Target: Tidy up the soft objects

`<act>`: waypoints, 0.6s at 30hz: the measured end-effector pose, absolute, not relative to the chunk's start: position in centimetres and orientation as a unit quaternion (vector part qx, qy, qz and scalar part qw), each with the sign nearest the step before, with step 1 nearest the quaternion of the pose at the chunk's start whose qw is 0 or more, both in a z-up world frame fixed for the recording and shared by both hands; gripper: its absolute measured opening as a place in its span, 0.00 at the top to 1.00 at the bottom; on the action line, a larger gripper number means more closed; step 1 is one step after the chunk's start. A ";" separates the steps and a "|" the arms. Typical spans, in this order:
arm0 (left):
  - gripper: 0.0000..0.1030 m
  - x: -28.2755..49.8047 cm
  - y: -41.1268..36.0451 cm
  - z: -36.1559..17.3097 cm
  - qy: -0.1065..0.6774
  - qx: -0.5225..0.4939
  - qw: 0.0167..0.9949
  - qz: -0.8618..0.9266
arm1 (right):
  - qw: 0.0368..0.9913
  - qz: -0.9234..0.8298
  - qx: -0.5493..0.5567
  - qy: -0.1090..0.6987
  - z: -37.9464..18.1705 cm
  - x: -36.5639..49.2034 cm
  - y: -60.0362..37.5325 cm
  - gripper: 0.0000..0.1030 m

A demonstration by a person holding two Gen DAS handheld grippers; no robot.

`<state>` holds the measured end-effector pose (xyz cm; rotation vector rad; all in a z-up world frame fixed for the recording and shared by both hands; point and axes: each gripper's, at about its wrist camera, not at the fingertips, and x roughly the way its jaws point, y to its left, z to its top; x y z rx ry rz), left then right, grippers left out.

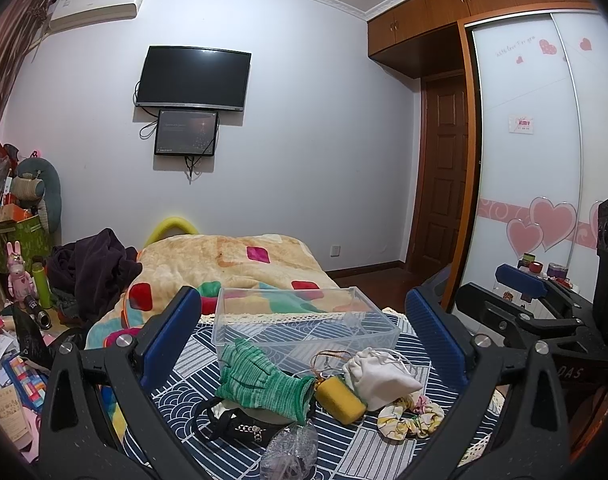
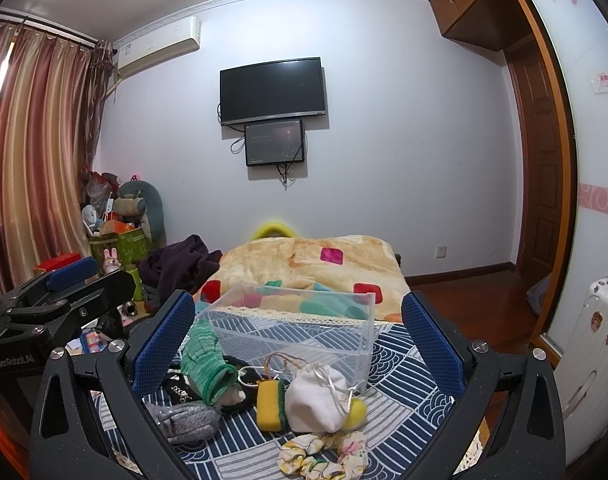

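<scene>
A clear plastic bin (image 1: 304,320) (image 2: 300,328) stands empty on a blue patterned cloth (image 1: 383,448) (image 2: 395,364). In front of it lie a green knit glove (image 1: 260,380) (image 2: 206,360), a yellow sponge (image 1: 339,398) (image 2: 270,404), a white drawstring pouch (image 1: 377,372) (image 2: 315,396), a floral scrunchie (image 1: 409,420) (image 2: 323,456), a black strap (image 1: 232,426) and a crumpled clear bag (image 1: 290,452) (image 2: 186,420). My left gripper (image 1: 304,336) is open and empty above the pile. My right gripper (image 2: 300,336) is open and empty too; it also shows in the left wrist view (image 1: 519,280).
A bed with an orange blanket (image 1: 240,268) (image 2: 319,264) lies behind the bin, with dark clothes (image 1: 100,272) at its left. Clutter and boxes (image 1: 8,344) fill the floor at left. A wardrobe (image 1: 535,160) and a white suitcase (image 2: 591,352) stand at right.
</scene>
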<state>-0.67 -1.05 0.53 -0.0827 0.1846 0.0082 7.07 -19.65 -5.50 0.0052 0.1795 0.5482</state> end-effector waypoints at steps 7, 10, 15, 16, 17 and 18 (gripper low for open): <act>0.00 -0.7 -1.1 0.5 0.093 -0.042 0.995 0.004 | 0.959 0.270 0.003 0.088 -5.5 7.0 -19.7 0.00; 0.00 -0.6 -1.1 0.6 0.094 -0.042 0.995 0.004 | 0.959 0.269 0.004 0.088 -5.5 7.1 -19.8 0.00; 0.00 -0.2 -1.1 0.6 0.104 -0.045 0.994 0.001 | 0.961 0.261 0.005 0.092 -5.7 7.4 -19.8 0.00; 0.00 0.0 -1.0 0.5 0.109 -0.047 0.993 0.001 | 0.961 0.260 0.004 0.093 -5.7 7.5 -19.9 0.00; 0.00 0.3 -0.8 0.4 0.114 -0.049 0.992 0.001 | 0.961 0.258 0.004 0.096 -5.8 7.6 -19.9 0.00; 0.00 0.8 -0.7 0.2 0.124 -0.051 0.991 -0.001 | 0.962 0.255 0.003 0.100 -6.0 7.8 -19.8 0.00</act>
